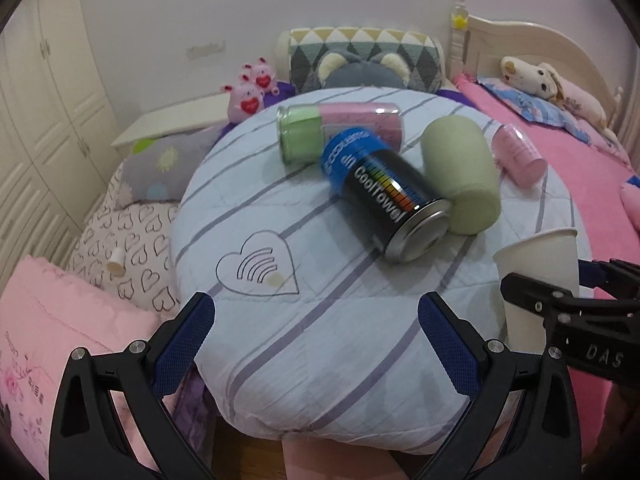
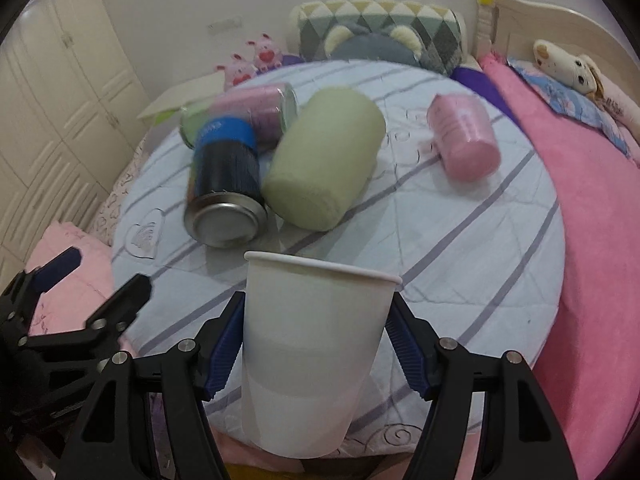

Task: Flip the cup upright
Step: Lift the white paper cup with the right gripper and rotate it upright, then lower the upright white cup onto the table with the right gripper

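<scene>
The white paper cup (image 2: 316, 356) stands upright, mouth up, between the blue pads of the right gripper (image 2: 316, 350). Both pads press against its sides, so the right gripper is clamped on the cup. The cup's base sits low over the near edge of the striped quilt (image 2: 460, 240); whether it rests on the fabric cannot be told. In the left wrist view the same cup (image 1: 536, 280) appears at the far right, with the right gripper's black finger crossing in front of it.

The left gripper (image 1: 316, 344) hangs over the near part of the quilt (image 1: 320, 320) with its jaws spread wide and nothing between them.

Further back on the quilt lies a black-and-blue can (image 1: 384, 196) on its side, metal end toward the cameras. A green roll (image 1: 460, 172) lies against its right side. Behind the can lies a clear jar (image 1: 340, 128) holding green and pink cloth. A pink roll (image 1: 518, 156) lies apart to the right, near the pink blanket (image 1: 580, 184). Plush toys (image 1: 252, 90) and a patterned bolster (image 1: 364, 56) sit along the wall.
</scene>
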Demonstrator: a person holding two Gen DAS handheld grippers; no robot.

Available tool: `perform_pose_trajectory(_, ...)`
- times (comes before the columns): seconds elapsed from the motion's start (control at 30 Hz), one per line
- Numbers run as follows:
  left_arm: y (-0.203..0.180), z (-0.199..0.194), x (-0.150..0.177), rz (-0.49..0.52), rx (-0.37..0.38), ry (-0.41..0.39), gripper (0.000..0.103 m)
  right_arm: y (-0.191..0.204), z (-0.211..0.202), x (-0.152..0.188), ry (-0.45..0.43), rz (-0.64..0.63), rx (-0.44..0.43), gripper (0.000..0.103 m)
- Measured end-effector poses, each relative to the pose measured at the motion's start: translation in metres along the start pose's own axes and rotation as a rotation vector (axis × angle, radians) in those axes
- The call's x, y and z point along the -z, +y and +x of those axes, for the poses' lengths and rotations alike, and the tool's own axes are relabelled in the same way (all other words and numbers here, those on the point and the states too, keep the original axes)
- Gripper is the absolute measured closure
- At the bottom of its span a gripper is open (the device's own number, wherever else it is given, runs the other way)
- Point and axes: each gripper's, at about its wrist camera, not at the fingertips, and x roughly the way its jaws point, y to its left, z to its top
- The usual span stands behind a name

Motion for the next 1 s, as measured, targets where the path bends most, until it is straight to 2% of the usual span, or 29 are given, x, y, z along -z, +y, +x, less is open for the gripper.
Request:
perform_pose_trajectory(0.13, 0.001, 0.005, 0.006, 0.006, 0.013, 0.005, 0.0, -0.007, 0.004, 0.002, -0.003, 0.05, -0.014, 0.03)
perform_pose_trajectory(0.27, 0.001, 0.009, 0.008, 0.006, 0.044, 0.014, 0.0, -0.005, 0.002, 0.004, -0.009, 0.042, 0.004, 0.029)
perform_pose_trajectory(0.43, -0.002, 0.016, 0.007, -0.003, 0.038, 0.029, 0.0, -0.005, -0.004, 0.002, -0.026, 0.021, 0.035, 0.029)
perform_pose_trajectory(0.6, -0.003, 0.013, 0.005, -0.018, 0.048, 0.027, 0.0, -0.003, -0.011, -0.001, -0.029, 0.002, -0.022, 0.029)
perform_pose_trajectory(0.67, -0.003, 0.01, 0.004, -0.023, 0.054, 0.024, 0.0, -0.002, -0.015, -0.002, -0.038, -0.003, -0.016, 0.028)
perform_pose_trajectory(0.77, -0.003, 0.002, 0.002, -0.04, 0.103, 0.02, 0.0, -0.005, -0.018, -0.003, -0.039, 0.009, -0.038, 0.025)
perform_pose_trajectory(0.9, -0.009, -0.011, -0.001, -0.018, 0.091, -0.02, 0.0, -0.012, -0.031, -0.003, -0.075, 0.023, -0.053, 0.025)
perform_pose_trajectory(1.0, -0.017, -0.018, -0.003, -0.008, 0.109, -0.035, 0.0, -0.019, -0.04, -0.005, -0.099, 0.028, -0.049, 0.025)
